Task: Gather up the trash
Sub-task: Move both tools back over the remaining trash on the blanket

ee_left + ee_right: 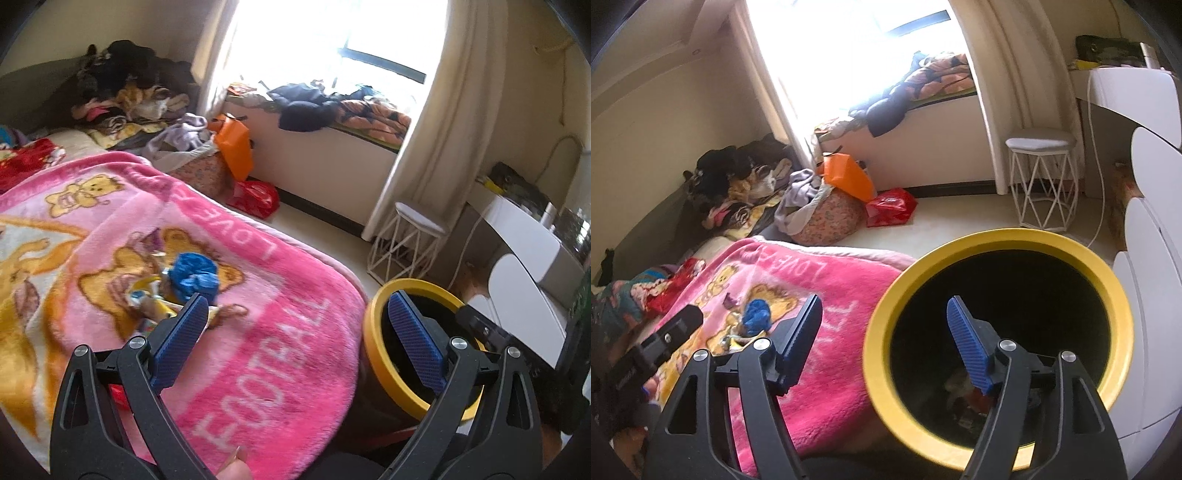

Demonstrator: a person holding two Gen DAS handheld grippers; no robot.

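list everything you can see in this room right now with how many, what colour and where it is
trash bin: one, black, yellow rim, beside bed, some trash inside
blanket: one, pink, teddy-bear print, on bed
crumpled blue wrapper: one, on blanket among small wrappers
orange bag: one, past bed's far end
red bag: one, on floor
stool: one, white wire frame, by curtain
clothes pile: dark and mixed, far end of bed
left gripper: black, blue pads, open, empty
right gripper: same, open, empty

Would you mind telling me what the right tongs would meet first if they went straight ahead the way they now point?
Most likely the yellow-rimmed bin: the right tongs, open and empty, point over its near rim toward the dark inside. The pink blanket lies just left of that line, though depth is hard to judge.
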